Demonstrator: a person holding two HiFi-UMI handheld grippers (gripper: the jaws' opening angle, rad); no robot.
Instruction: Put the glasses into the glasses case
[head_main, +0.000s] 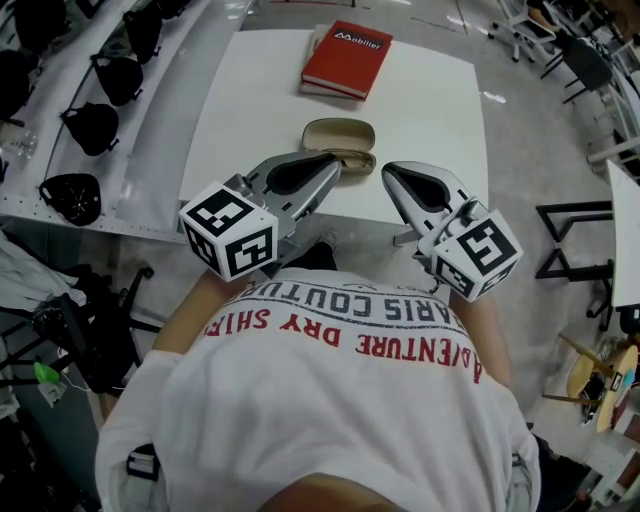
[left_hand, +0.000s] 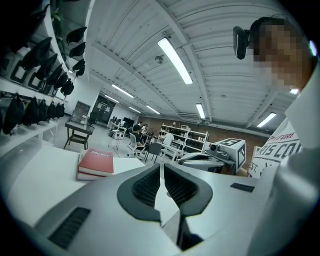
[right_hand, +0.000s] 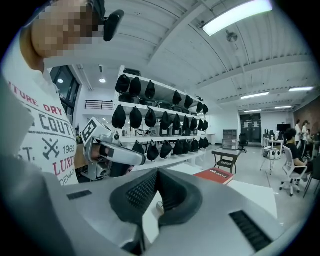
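A tan glasses case (head_main: 338, 133) lies near the front edge of the white table (head_main: 440, 100). A darker brown strip runs along its near side, and I cannot tell whether that is the glasses or part of the case. My left gripper (head_main: 335, 165) is held level just in front of the case, its tip by the case's near left side. Its jaws are shut on nothing (left_hand: 161, 167). My right gripper (head_main: 388, 172) hangs just right of the case, also shut and empty (right_hand: 157, 172). A pale bit of the case shows below its pads.
A red book (head_main: 347, 58) lies on another book at the table's far side. A white shelf with several black bags (head_main: 90, 125) runs along the left. Black chairs (head_main: 585, 65) and a black-framed table (head_main: 570, 240) stand on the right.
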